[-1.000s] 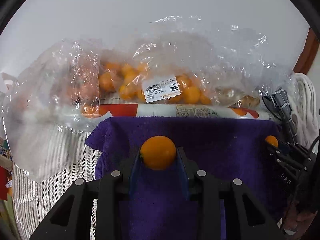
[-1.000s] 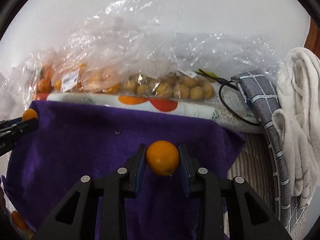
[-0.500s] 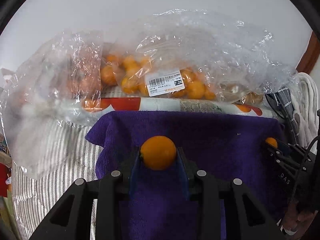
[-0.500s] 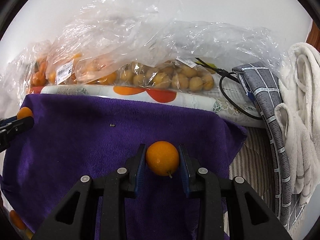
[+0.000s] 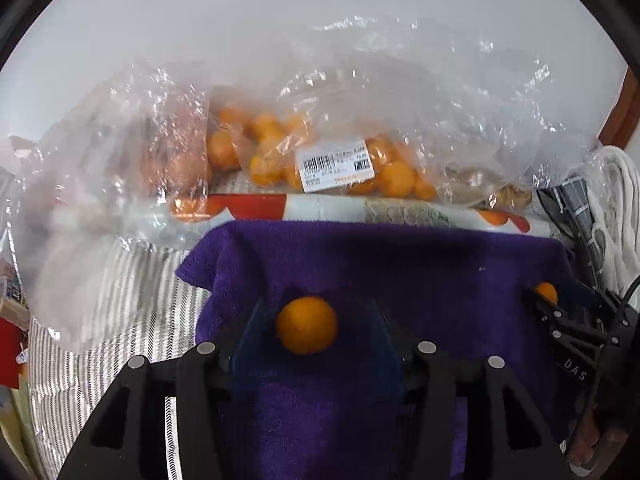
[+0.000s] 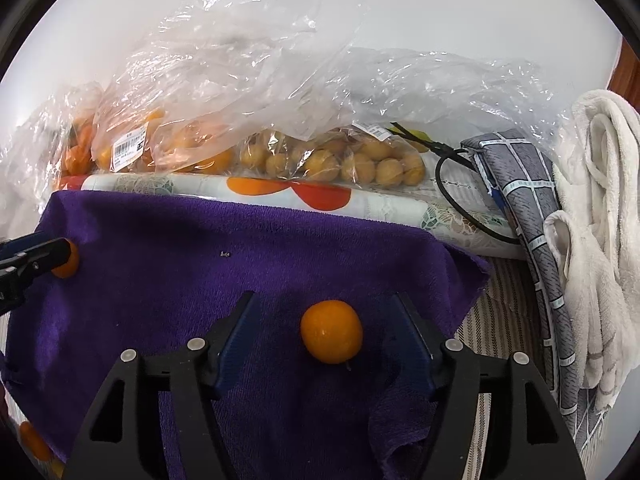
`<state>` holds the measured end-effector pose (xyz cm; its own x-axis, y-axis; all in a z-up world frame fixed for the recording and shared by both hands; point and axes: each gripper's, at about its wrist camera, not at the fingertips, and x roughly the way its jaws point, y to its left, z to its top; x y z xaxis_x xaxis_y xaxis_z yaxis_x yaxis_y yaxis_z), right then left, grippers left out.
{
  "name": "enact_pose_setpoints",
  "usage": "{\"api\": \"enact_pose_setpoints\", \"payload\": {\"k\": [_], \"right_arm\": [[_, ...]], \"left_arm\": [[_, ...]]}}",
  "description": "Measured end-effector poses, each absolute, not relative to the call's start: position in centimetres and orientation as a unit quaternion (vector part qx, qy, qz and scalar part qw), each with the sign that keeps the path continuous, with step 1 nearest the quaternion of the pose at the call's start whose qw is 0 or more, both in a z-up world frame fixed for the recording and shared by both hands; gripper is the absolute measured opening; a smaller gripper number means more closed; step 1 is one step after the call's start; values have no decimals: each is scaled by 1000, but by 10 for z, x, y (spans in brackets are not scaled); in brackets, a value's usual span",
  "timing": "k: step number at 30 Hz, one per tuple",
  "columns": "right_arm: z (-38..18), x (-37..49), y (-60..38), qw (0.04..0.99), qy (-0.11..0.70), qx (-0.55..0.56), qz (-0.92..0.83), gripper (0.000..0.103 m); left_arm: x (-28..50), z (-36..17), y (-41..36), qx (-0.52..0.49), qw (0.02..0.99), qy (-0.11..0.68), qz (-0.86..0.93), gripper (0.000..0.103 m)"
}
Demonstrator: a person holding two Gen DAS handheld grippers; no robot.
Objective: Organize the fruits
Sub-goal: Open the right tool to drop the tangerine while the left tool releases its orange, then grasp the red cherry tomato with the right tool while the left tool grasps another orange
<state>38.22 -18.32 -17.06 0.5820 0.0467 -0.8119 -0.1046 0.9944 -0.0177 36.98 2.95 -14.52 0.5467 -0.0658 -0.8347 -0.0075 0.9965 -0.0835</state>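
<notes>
Now both grippers have just been opening: left gripper jaws stand clear of its kumquat, right gripper likewise around its kumquat. Each fruit rests on the purple towel, dead centre between the jaws, so pulling straight back clears it.

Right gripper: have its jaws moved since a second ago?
Yes. The right gripper has just been opening; its fingers now stand clear of the orange fruit between them, which rests on the purple towel.
</notes>
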Motion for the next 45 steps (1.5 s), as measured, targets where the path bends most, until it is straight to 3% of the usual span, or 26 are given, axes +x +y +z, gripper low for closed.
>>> {"api": "enact_pose_setpoints", "payload": {"k": [12, 20, 31, 34, 39, 45], "right_arm": [[-130, 358, -171, 915, 399, -58, 30, 67], [-101, 313, -182, 912, 406, -5, 53, 61], [-111, 230, -201, 909, 410, 0, 70, 61], [-118, 209, -195, 913, 401, -10, 78, 57], [-136, 187, -188, 908, 407, -18, 100, 35], [-171, 184, -188, 895, 429, -20, 120, 33]], "left_arm": [[344, -94, 33, -35, 913, 407, 9, 51], [313, -53, 35, -33, 928, 370, -14, 51], [229, -76, 73, -55, 913, 404, -6, 51], [205, -83, 85, -62, 911, 407, 1, 51], [170, -100, 91, -55, 909, 414, 9, 51], [143, -129, 98, -50, 904, 423, 20, 51]]}}
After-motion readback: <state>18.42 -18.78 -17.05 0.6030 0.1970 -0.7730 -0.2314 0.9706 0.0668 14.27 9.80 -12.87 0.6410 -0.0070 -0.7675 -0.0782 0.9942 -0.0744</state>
